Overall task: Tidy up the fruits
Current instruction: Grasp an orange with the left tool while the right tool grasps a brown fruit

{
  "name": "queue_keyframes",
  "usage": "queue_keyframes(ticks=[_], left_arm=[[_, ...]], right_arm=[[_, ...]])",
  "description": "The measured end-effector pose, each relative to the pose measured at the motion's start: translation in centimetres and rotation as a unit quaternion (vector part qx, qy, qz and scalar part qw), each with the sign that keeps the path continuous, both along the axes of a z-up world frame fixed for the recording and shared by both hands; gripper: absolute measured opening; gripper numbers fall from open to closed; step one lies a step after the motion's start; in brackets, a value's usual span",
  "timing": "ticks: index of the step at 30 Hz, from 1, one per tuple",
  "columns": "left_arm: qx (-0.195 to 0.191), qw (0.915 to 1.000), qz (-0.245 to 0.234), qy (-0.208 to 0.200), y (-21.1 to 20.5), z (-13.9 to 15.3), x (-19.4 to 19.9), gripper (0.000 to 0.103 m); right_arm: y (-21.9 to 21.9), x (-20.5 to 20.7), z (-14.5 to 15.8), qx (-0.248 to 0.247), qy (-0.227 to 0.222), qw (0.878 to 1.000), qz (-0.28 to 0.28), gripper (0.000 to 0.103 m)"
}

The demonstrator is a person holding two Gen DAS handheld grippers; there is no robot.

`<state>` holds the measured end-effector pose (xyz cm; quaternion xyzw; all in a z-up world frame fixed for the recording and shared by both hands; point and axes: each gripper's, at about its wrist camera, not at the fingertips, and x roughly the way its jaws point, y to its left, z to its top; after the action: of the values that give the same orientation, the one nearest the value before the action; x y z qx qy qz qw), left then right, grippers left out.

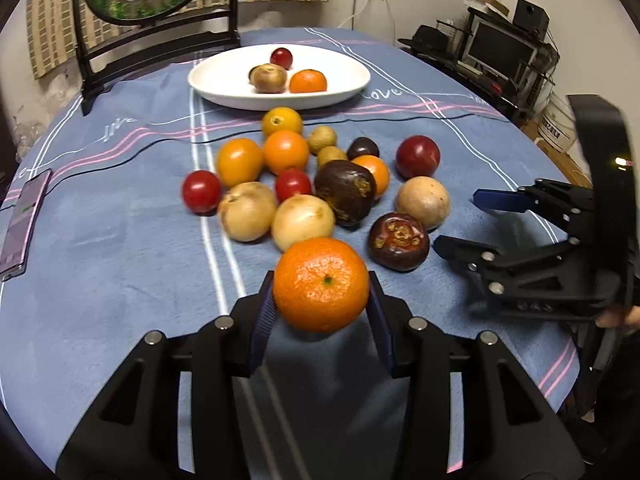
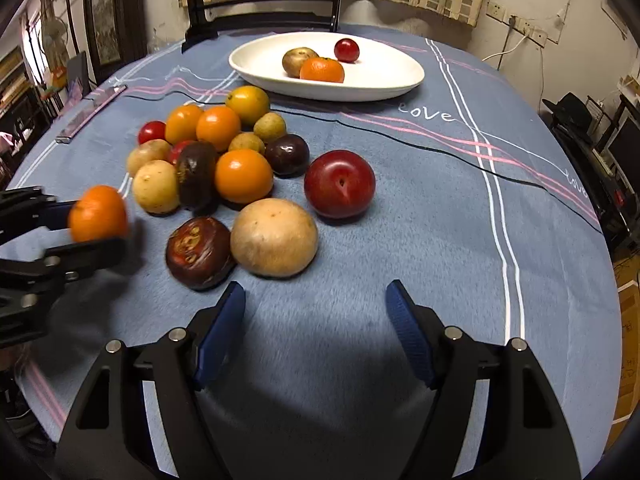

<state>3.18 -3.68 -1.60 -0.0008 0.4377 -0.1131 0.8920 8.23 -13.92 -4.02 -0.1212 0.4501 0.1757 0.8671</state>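
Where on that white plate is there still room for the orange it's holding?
The plate is bare on its left half; a brown fruit, a small orange and a red fruit crowd its right middle. The left gripper holds the orange.

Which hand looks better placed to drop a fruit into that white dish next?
Probably the left gripper: it already clamps a round orange tangerine, facing the white oval dish. The right gripper is open, holding nothing.
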Motion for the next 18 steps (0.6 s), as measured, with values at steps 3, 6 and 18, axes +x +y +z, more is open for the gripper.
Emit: queue_keyframes(ticks=[3, 6, 18], left_arm=[[-0.006, 1.0000, 0.004, 0.003, 0.5, -0.1, -0.3, 0.044], [-0.008, 0.9999, 0.005, 0.006, 0.7, -0.3, -0.3, 0.044], [-0.010, 0.9999, 0.012, 0.001, 1.8, 0.2, -0.4, 0.044]], right_arm=[[0.6, 0.6, 0.1, 0.004, 0.000, 1.000, 0.001, 0.074], [1.6, 1.2, 0.0, 0.007, 0.001, 1.000, 0.009, 0.065], [0.5, 0.7, 1.3, 0.066, 0.002, 0.998, 0.007, 0.046]])
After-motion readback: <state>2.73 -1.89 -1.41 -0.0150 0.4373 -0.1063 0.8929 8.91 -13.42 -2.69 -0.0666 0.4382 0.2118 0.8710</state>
